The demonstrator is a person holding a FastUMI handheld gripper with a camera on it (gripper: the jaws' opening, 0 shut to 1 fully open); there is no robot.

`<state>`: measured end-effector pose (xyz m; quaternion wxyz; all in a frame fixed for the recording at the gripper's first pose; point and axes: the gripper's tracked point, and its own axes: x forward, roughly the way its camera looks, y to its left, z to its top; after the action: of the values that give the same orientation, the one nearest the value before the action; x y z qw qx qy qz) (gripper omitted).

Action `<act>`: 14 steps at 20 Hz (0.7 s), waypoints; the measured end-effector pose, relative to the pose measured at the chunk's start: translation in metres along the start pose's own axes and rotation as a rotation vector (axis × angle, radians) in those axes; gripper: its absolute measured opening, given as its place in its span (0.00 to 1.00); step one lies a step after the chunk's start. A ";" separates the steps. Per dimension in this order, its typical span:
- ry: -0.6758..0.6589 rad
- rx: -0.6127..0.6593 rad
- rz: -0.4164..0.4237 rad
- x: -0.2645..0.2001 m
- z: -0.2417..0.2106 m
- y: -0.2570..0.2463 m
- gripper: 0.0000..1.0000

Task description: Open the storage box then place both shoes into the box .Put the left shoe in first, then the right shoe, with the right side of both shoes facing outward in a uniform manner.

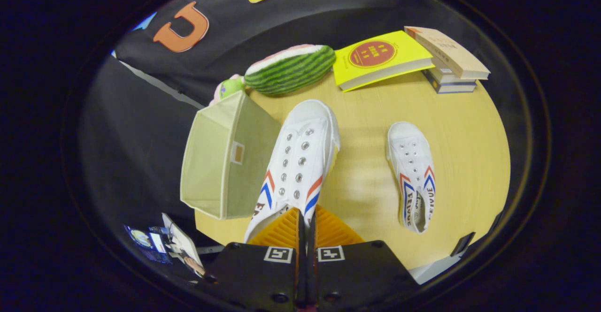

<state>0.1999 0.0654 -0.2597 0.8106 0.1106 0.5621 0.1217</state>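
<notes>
Gripper (306, 218) at the near edge of the scene, its two fingers (281, 230) drawn together with only a thin gap between them, clamped on the heel end of a white canvas shoe (300, 159). Both fingers press on the shoe's collar, so the shoe is held, raised above the table (371, 180), its toe pointing away from the fingers. The held shoe bears metal eyelets in two rows and red and blue chevron stripes on each side. Just to the left of it, touching or nearly touching its side, stands the storage box (225, 162), a pale green fabric cube with a small label tab on the face nearest the shoe; the box sits at the table's left edge, and whether its top is open cannot be told from this angle. To the right of the fingers, well apart from the held shoe, a second white shoe (413, 176) of the same pattern lies on the wooden table, toe away. Beyond the box and the held shoe lies a watermelon-slice plush (291, 70). Farther right rests a yellow book (380, 58), and beside it a stack of books (448, 61).
</notes>
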 end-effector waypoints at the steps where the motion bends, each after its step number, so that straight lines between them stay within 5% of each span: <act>1: -0.016 0.000 0.002 -0.007 0.006 0.010 0.06; 7: -0.073 -0.015 0.040 -0.021 0.023 0.079 0.06; 14: -0.070 -0.076 0.109 0.023 0.018 0.163 0.06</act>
<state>0.2130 0.2259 -0.2226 0.8254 0.1143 0.5217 0.1832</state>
